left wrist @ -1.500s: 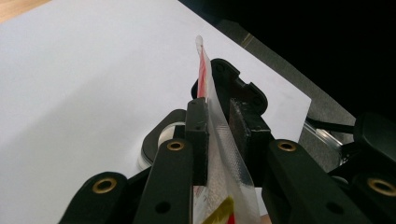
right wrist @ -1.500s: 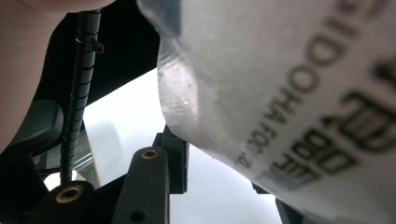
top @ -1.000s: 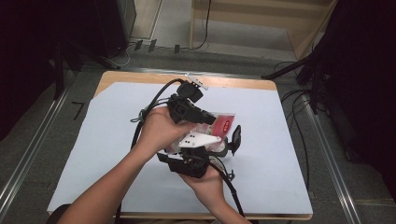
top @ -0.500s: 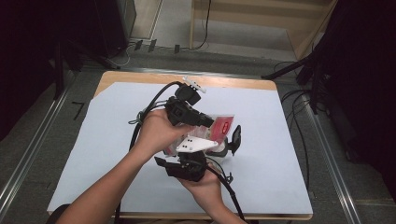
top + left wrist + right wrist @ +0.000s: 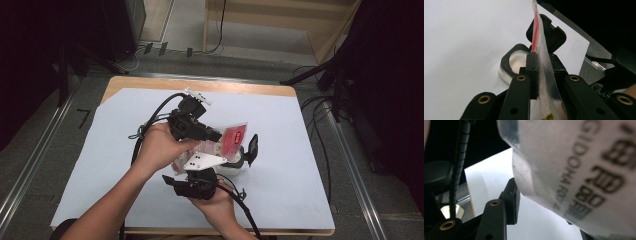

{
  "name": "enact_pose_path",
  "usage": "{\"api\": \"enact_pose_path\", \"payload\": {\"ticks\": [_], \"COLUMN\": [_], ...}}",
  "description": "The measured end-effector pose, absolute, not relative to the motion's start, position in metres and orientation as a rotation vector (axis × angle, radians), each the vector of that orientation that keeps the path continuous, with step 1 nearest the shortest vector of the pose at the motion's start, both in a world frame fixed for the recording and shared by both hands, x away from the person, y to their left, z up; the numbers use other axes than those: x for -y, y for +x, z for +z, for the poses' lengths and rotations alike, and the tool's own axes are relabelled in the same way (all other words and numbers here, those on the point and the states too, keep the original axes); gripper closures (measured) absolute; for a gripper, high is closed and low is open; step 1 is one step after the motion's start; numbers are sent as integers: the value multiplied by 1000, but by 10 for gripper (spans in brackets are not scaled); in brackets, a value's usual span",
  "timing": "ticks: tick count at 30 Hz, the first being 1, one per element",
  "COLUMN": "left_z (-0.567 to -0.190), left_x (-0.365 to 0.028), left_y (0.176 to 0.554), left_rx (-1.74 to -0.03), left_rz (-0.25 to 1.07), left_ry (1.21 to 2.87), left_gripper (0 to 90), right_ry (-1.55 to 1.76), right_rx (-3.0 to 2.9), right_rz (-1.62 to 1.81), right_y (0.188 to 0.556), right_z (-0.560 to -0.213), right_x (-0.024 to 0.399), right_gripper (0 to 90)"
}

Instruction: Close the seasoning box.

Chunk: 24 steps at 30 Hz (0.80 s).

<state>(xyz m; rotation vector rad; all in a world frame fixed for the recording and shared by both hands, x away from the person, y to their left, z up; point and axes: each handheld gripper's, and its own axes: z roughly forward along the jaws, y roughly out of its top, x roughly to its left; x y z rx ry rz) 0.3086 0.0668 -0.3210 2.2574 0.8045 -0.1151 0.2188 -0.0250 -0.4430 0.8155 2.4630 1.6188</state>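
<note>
A clear plastic bag (image 5: 234, 138) with a red label hangs edge-on between the jaws of my left gripper (image 5: 543, 58), which is shut on it. Under the bag stands a small clear container (image 5: 517, 59) with a black rim; its black flip lid (image 5: 552, 35) is open. In the high view my left gripper (image 5: 212, 136) is held over the container (image 5: 233, 163). My right gripper (image 5: 209, 169) sits just in front, below the bag. Its jaws have just been opening. The bag's printed lower part (image 5: 579, 165) hangs between them, and the visible pad (image 5: 515, 202) stands off it.
White paper (image 5: 300, 165) covers the wooden table (image 5: 240, 86). Black cables (image 5: 150, 120) trail from both grippers across the left and front of the sheet. Dark equipment and floor rails surround the table.
Both hands stay almost in place. The right gripper has drawn slightly toward the table's front edge.
</note>
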Motion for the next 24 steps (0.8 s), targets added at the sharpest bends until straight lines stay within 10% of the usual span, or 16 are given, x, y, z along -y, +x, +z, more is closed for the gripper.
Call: {"api": "enact_pose_path", "payload": {"ticks": [24], "left_z": [-333], "left_x": [-78], "left_y": [301], "left_rx": [-815], "left_rz": [-135], "left_ry": [2281], "left_gripper": [800], "right_ry": [665], "right_rx": [-2531], "right_rz": [1497], "right_y": [218], "right_z": [-466], "right_x": [24], "right_gripper": [562]}}
